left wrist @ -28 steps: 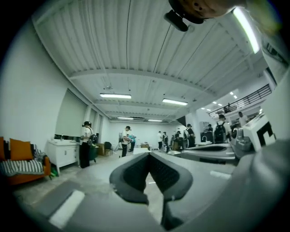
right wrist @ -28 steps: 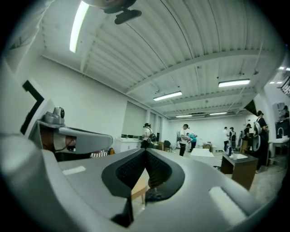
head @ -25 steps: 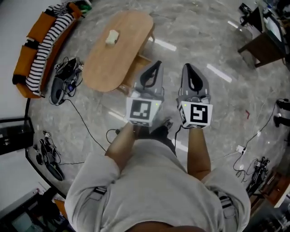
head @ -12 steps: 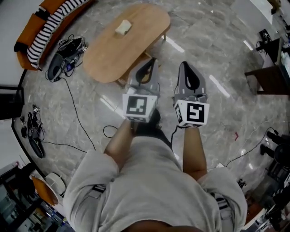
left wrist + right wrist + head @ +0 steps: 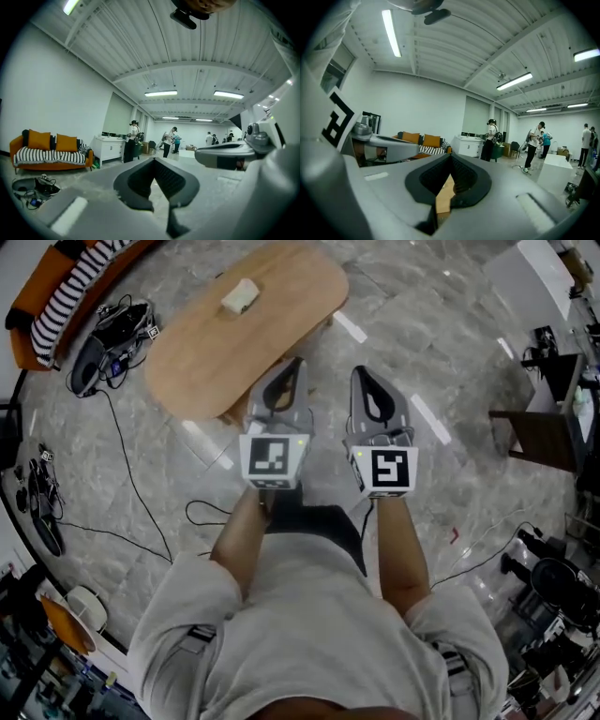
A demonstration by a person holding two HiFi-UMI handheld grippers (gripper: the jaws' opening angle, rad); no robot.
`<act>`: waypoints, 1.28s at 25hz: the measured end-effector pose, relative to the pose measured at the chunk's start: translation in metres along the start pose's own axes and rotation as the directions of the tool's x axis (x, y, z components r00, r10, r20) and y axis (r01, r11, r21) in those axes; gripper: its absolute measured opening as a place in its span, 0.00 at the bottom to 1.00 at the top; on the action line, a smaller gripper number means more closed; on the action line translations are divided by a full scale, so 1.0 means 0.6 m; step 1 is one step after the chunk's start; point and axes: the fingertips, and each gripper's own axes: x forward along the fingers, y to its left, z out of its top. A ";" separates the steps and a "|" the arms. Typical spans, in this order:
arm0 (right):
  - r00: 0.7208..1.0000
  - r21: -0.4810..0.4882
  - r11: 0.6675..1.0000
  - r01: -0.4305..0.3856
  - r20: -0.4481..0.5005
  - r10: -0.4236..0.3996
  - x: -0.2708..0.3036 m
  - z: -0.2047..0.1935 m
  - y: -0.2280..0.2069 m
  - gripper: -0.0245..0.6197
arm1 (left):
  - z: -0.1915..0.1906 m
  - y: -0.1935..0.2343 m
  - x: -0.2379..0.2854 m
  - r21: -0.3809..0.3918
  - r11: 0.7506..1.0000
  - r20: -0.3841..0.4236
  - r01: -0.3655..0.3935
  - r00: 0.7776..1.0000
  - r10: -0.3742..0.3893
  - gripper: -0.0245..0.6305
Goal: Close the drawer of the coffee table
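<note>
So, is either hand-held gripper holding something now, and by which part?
Nothing is held. The left hand-held gripper and the right hand-held gripper both have their jaws shut together, with nothing between them.

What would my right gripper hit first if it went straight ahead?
Probably nothing near: the right gripper points roughly level, passing above the coffee table. The way looks free to the far white cabinet; depth unclear.
</note>
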 end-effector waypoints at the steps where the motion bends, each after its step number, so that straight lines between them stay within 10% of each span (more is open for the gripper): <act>1: 1.000 0.001 1.000 -0.020 -0.010 0.020 0.021 -0.016 -0.003 0.05 | -0.014 0.017 0.011 -0.001 1.000 -0.014 -0.020 1.000 0.020 0.07; 7: 0.960 0.024 0.971 -0.239 -0.146 0.240 0.127 -0.160 0.044 0.05 | -0.139 0.116 0.004 -0.053 0.976 -0.155 -0.209 0.968 0.199 0.07; 14: 0.827 0.017 0.851 -0.526 -0.223 0.516 0.221 -0.290 0.151 0.05 | -0.302 0.208 -0.039 -0.075 0.883 -0.301 -0.463 0.855 0.423 0.07; 26: 0.591 0.038 0.633 -0.773 -0.320 0.741 0.276 -0.522 0.238 0.05 | -0.510 0.272 -0.128 0.039 0.834 -0.453 -0.550 0.734 0.505 0.07; 32: 0.545 0.062 0.611 -0.789 -0.387 0.744 0.274 -0.631 0.255 0.05 | -0.627 0.273 -0.157 0.049 0.842 -0.526 -0.537 0.703 0.479 0.07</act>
